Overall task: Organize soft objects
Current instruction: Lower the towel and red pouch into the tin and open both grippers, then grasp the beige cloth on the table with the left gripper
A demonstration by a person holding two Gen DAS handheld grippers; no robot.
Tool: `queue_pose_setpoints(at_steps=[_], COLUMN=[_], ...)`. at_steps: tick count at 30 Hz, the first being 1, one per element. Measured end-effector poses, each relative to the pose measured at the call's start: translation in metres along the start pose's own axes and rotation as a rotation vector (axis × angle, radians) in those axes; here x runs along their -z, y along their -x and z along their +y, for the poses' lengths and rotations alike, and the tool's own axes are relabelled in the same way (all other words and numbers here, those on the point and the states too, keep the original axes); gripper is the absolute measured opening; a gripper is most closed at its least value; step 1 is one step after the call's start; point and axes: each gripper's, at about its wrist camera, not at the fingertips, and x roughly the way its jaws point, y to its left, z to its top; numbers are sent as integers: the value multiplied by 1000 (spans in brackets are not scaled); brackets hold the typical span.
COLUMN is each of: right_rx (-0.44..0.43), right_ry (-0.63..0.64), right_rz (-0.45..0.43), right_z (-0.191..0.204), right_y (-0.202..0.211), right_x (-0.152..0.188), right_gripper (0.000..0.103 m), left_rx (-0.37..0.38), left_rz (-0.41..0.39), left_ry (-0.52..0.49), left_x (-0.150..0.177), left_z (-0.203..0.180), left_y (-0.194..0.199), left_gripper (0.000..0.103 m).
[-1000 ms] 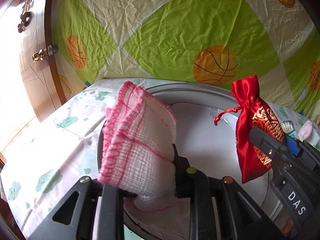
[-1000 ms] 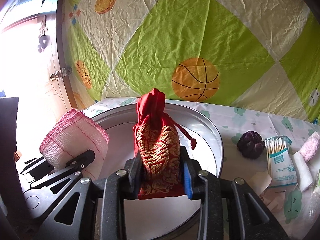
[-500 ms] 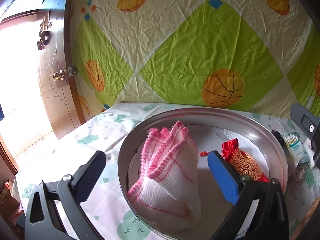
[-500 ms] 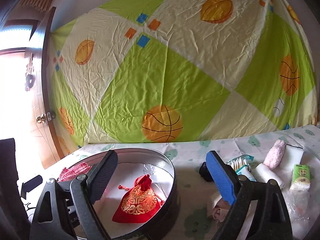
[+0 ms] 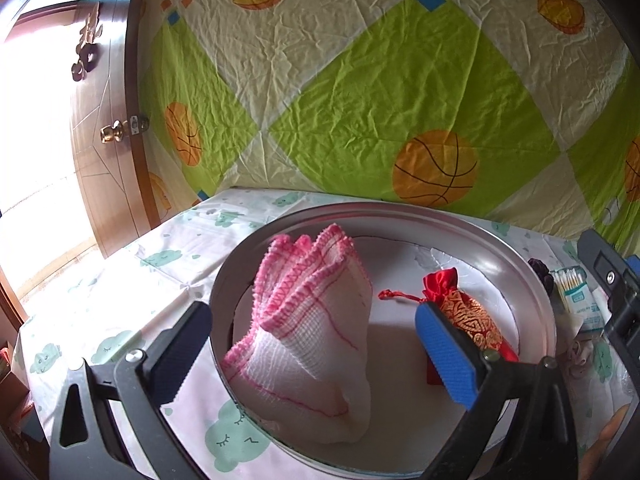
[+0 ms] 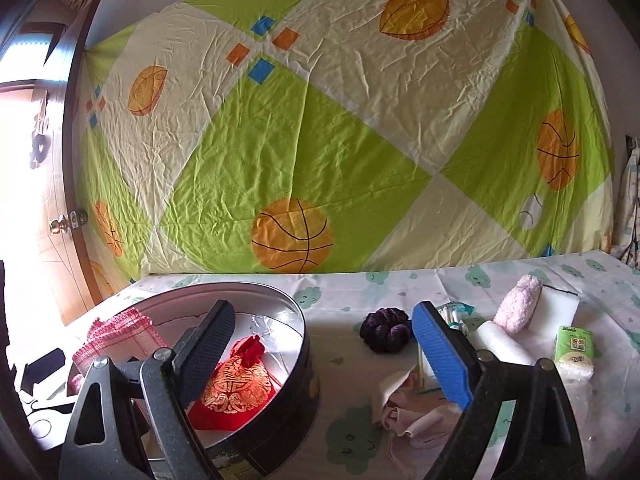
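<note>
We see the left gripper (image 5: 316,344) with its jaws spread wide, having just been opening, and nothing is pinched between them; the pink-edged white cloth (image 5: 308,332) sits free in the round metal tin (image 5: 532,280), bunched upright against the near left part of the rim, in the gap between the fingers but touched by neither. The right gripper (image 6: 320,356) also stands spread, its jaws likewise just opened and empty. The red pouch (image 6: 236,388) with gold pattern lies on its side on the tin's white floor, to the right of the cloth and apart from it, its drawstring trailing towards the cloth. Outside the tin, on the tablecloth (image 6: 344,300) printed with small green clouds, we see a dark purple scrunchie (image 6: 384,330), a pack of cotton swabs (image 5: 574,292), a fluffy pink roll (image 6: 518,300), a small green packet (image 6: 574,350) and a crumpled beige cloth (image 6: 408,412). Behind the table hangs a wrinkled sheet (image 6: 320,152) in green and cream with orange basketballs, and at the left stands a wooden door (image 5: 108,152) with a brass knob, bright light beside it.
</note>
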Motion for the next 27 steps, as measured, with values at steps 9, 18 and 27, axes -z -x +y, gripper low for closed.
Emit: queue_pose_setpoints(at_steps=[9,18,27], right_rx=[54,121,227], right_ry=[3,-16,-20], right_rz=[13,11,8], right_z=[-29,-71,-120], right_y=[7,19,32], right_x=[1,0,-3], right_gripper=[92,92,92], left_rx=[13,60,113], left_rz=[3,-13,-27], left_ry=[-11,-41,-92], left_x=[4,7,11], left_z=[-16,-44,-72], left_y=[7,18,29], left_gripper=[103,103,103])
